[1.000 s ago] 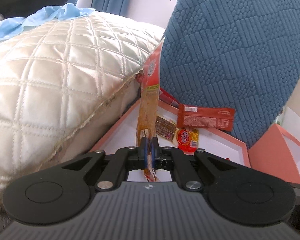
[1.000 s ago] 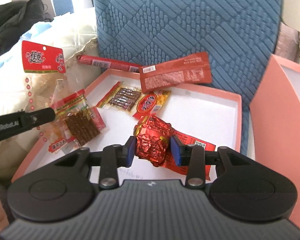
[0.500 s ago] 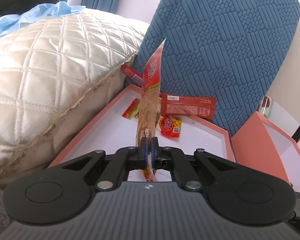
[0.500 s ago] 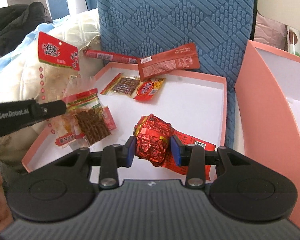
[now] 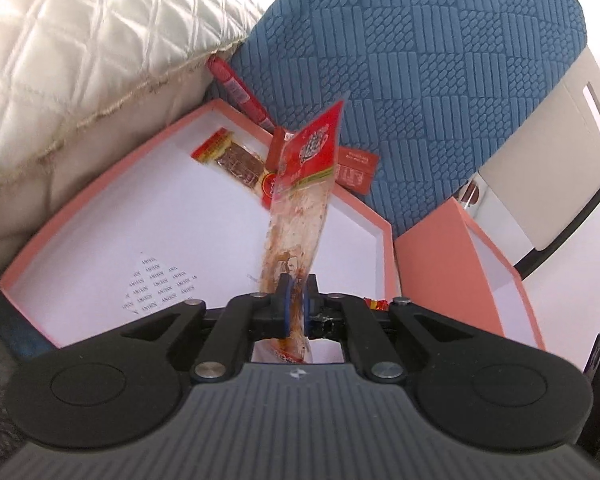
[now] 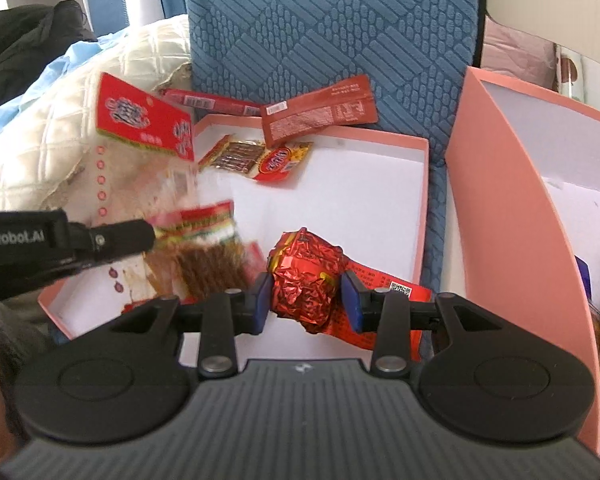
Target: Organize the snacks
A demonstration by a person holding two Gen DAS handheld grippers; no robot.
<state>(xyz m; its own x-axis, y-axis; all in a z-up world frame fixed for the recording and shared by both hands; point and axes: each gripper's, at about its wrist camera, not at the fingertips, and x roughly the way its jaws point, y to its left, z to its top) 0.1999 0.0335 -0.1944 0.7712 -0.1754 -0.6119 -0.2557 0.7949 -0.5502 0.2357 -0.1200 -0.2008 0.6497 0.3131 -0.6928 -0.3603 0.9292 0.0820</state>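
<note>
My left gripper (image 5: 295, 306) is shut on the lower end of a clear snack pouch with a red header (image 5: 306, 184), which stands up over the pink box (image 5: 100, 176). From the right wrist view that pouch (image 6: 144, 124) hangs at the left, the left gripper's fingers (image 6: 112, 236) clamping it. Between the pads of my right gripper (image 6: 305, 302) sits a crumpled red foil packet (image 6: 306, 280), held over the box floor (image 6: 360, 184). A brown-strip snack pack (image 6: 204, 256) lies blurred below the pouch.
At the box's far edge lie a sausage stick (image 6: 208, 101), a flat red sachet (image 6: 320, 114), a small strip pack (image 6: 236, 156) and a red round-logo packet (image 6: 278, 162). The box lid (image 6: 508, 184) stands at the right. A blue cushion (image 6: 320, 28) and a cream quilted pillow (image 5: 80, 52) flank the box.
The left gripper has swung right with its pouch, so more of the box floor shows. The right gripper has drawn back a little, the foil packet unchanged between its pads.
</note>
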